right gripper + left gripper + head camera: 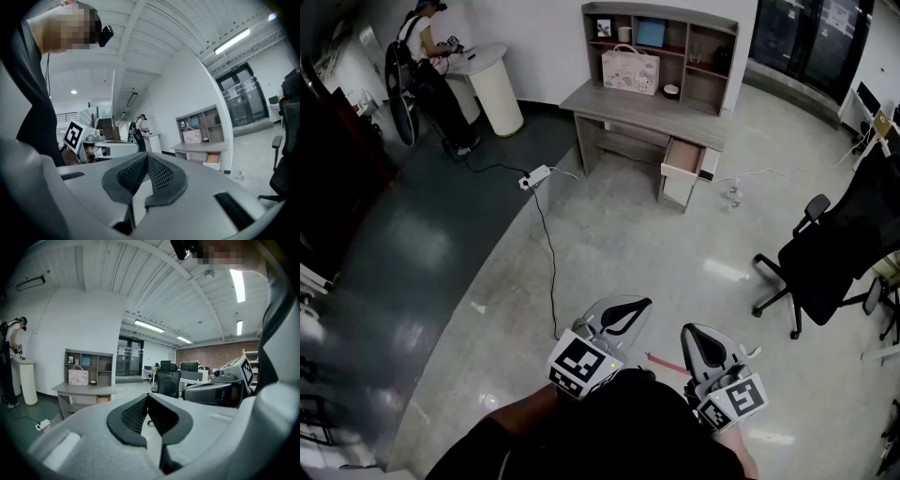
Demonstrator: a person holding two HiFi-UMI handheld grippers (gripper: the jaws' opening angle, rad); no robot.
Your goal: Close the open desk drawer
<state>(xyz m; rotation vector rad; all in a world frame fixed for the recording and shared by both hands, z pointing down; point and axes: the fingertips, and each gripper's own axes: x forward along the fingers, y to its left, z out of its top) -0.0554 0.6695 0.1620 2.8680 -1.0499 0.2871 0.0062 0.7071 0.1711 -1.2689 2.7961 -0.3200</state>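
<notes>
A grey desk [649, 114] with a shelf unit stands far across the floor in the head view. Its wooden drawer [682, 157] on the right side is pulled out. The same drawer [103, 400] shows small in the left gripper view, and the drawer [213, 158] shows again in the right gripper view. My left gripper [630, 309] and right gripper [695, 336] are held side by side close to my body, far from the desk. On the left gripper [146, 396] the jaws meet at the tips, holding nothing. The right gripper [146, 157] is shut and empty too.
A black office chair [825, 253] stands at the right. A power strip [534, 176] with a black cable running over the floor lies left of the desk. A person [431, 56] stands at a white round stand [495, 89] at the back left. A pink bag [630, 70] sits on the desk.
</notes>
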